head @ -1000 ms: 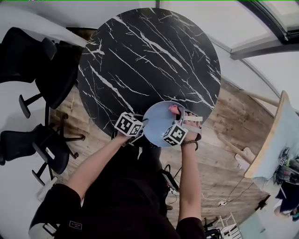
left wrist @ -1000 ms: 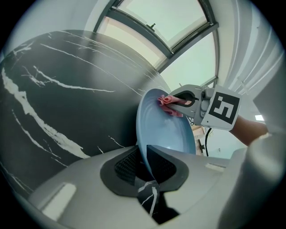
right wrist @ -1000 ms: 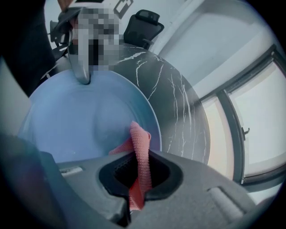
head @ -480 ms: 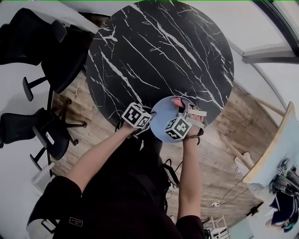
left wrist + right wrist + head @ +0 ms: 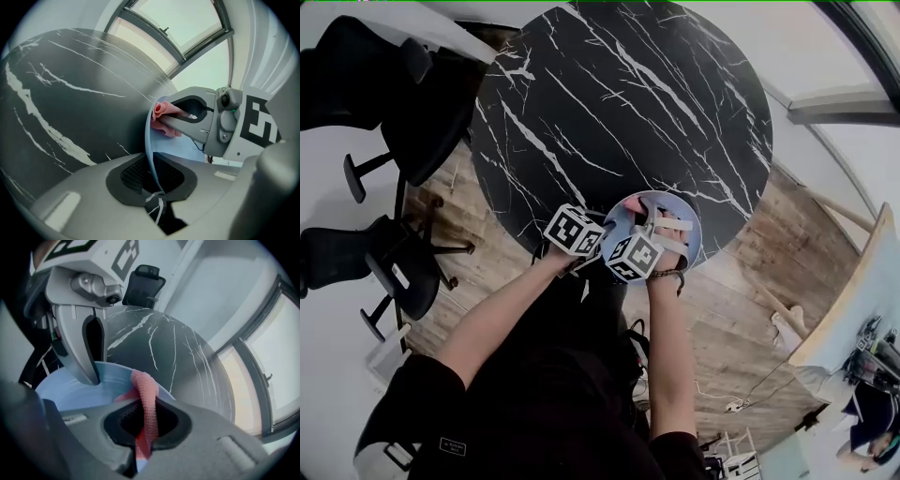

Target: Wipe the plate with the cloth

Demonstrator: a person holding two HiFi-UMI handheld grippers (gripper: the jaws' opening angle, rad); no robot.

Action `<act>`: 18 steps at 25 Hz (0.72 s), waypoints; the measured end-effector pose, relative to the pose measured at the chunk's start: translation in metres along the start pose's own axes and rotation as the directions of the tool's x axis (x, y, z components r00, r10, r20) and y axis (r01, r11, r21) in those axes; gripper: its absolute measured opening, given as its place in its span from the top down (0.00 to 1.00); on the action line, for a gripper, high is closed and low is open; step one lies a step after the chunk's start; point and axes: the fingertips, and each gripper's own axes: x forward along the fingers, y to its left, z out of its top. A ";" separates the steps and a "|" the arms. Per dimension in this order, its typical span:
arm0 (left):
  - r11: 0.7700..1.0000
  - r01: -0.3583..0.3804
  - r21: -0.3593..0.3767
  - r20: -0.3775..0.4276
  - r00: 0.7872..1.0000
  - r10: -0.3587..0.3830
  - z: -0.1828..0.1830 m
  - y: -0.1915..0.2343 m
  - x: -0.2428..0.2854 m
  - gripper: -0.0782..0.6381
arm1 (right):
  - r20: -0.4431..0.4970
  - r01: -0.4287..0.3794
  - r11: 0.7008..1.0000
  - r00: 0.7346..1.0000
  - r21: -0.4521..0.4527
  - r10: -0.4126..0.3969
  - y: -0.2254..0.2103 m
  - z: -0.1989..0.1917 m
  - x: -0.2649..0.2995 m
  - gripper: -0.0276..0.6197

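A light blue plate (image 5: pixel 680 234) is held tilted over the near edge of the round black marble table (image 5: pixel 619 103). My left gripper (image 5: pixel 600 242) has the plate's left rim (image 5: pixel 151 154) between its jaws, which are closing on it. My right gripper (image 5: pixel 642 214) is shut on a pink cloth (image 5: pixel 632 203) and holds it against the plate's face near that left rim. In the right gripper view the cloth (image 5: pixel 143 397) runs up out of the jaws onto the plate (image 5: pixel 70 392), beside the left gripper's finger (image 5: pixel 77 352). The left gripper view shows the cloth (image 5: pixel 164 117) bunched at the plate's upper edge.
Black office chairs (image 5: pixel 384 94) stand left of the table, with another (image 5: pixel 366 272) lower down. The floor (image 5: pixel 750 300) is wooden. A white tabletop (image 5: pixel 862 281) with small items sits at the far right. The person's arms and dark clothing fill the lower middle.
My right gripper has slid left across the plate with the cloth, closer to the left gripper. The left gripper and the plate have stayed where they were.
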 end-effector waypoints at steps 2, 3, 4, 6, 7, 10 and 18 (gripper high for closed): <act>1.000 -0.001 -0.013 0.010 1.000 0.001 0.001 0.001 0.000 0.84 | 0.011 -0.003 1.000 1.000 0.008 0.003 0.007 0.006 -0.001 0.94; 1.000 -0.002 -0.021 0.016 1.000 0.002 0.001 0.001 0.000 0.84 | 0.016 -0.006 1.000 1.000 0.015 0.006 0.010 0.008 -0.001 0.94; 1.000 -0.001 -0.029 0.021 1.000 0.002 0.002 0.001 0.000 0.84 | 0.022 -0.009 1.000 1.000 0.022 0.008 0.013 0.010 -0.002 0.94; 0.999 0.000 -0.045 0.031 1.000 0.001 0.002 0.002 0.000 0.84 | 0.031 -0.016 0.999 0.999 0.030 0.015 0.018 0.013 -0.003 0.94; 0.999 0.000 -0.051 0.034 0.999 0.002 0.003 0.003 0.000 0.85 | 0.035 -0.018 0.999 0.999 0.028 0.017 0.020 0.015 -0.004 0.94; 0.998 -0.004 -0.064 0.041 0.999 0.006 0.003 0.004 -0.001 0.85 | 0.049 -0.032 0.999 0.998 0.016 0.031 0.028 0.018 -0.006 0.95; 0.997 -0.029 -0.065 0.068 0.997 0.034 0.006 0.003 -0.002 0.86 | 0.108 -0.085 0.996 0.990 -0.013 0.086 0.044 0.020 -0.013 0.95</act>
